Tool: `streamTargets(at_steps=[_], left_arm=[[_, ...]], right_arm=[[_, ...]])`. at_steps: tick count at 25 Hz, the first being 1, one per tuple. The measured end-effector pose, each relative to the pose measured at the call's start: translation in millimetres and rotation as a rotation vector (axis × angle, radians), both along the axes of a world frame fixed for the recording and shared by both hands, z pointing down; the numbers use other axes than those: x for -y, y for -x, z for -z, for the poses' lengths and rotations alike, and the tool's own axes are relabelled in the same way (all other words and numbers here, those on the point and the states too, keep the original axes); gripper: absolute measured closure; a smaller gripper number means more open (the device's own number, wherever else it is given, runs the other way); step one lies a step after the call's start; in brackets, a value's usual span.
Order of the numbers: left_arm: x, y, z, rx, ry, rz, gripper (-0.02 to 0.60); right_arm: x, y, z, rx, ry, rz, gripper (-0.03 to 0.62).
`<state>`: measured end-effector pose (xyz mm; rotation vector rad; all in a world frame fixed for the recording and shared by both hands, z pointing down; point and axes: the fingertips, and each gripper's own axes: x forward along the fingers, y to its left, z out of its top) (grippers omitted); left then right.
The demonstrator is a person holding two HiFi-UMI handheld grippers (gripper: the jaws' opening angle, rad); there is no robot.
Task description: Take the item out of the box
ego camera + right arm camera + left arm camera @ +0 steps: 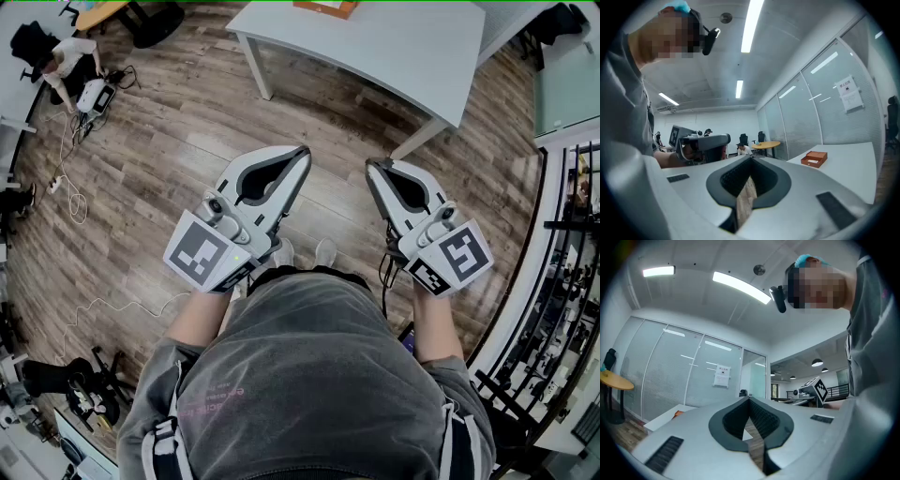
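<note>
Wood-plank floor [187, 122], smooth matt table [375, 47]

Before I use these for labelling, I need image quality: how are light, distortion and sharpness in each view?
Head view: even light, sharp, strong fisheye bending the white table and floor planks. Left gripper view: ceiling light strips glare, corners go dark. Right gripper view: dark corners too, orange box small but fairly sharp.

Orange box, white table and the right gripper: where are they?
orange box [814, 159], right gripper view, the middle of the box.
white table [394, 47], head view, a bare part of its top.
right gripper [374, 167], head view, at its closed jaw tips.
</note>
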<state>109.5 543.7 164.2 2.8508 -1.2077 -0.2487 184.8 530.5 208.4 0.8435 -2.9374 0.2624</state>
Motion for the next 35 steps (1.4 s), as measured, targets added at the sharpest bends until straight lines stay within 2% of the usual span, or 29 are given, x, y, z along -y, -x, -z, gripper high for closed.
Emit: streamTargets(at_steps=[6, 13, 27, 31, 33, 35], left_arm=[[-1, -1, 4, -0.013, -0.007, -0.002, 0.574], [1, -5, 1, -0.017, -0.005, -0.002, 0.574], [-10, -38, -3, 0.012, -0.011, 0.038, 0.575], [-12, -44, -10, 0.045, 0.034, 0.043, 0.575], [-8, -51, 0, 0.010, -0.008, 0.033, 0.575], [-3, -54, 4, 0.010, -0.019, 0.037, 0.575]], right_arm=[[0, -2, 1, 0.002, -0.004, -0.002, 0.591], [9, -12, 0, 0.021, -0.006, -0.050, 0.589], [-4, -46, -4, 0.049, -0.001, -0.007, 0.589], [-5, -54, -2, 0.058, -0.001, 0.001, 0.589], [-1, -58, -1, 0.064, 0.001, 0.003, 0.589], [4, -61, 0, 0.067, 0.003, 0.006, 0.589]])
